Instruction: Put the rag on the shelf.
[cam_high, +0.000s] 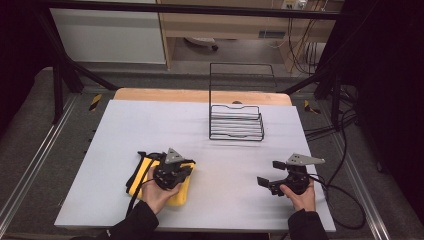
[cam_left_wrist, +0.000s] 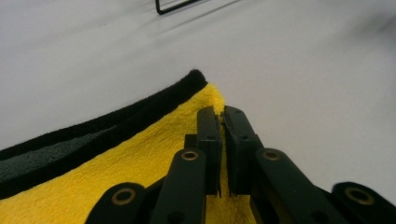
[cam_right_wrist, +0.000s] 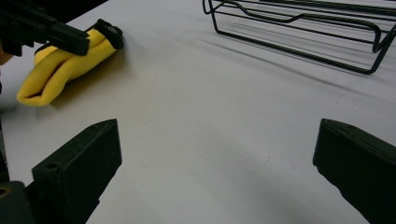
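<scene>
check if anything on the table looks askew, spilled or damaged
Nothing looks spilled or damaged. The yellow cloth with black edging lies folded over under the left gripper, whose jaws are pinched on its top layer near a corner. The wire rack stands upright at the far side. The right gripper is open over bare table.

Left gripper (cam_high: 186, 171) sits right on top of the folded yellow cloth (cam_high: 182, 192), jaws pinched together, with the black-edged part of the cloth (cam_high: 137, 170) sticking out behind the hand. Right gripper (cam_high: 269, 173) rests on the white table (cam_high: 165, 125) with jaws spread, nothing between its fingers. The black wire rack (cam_high: 236, 122) stands well ahead of both sets of fingers.
</scene>
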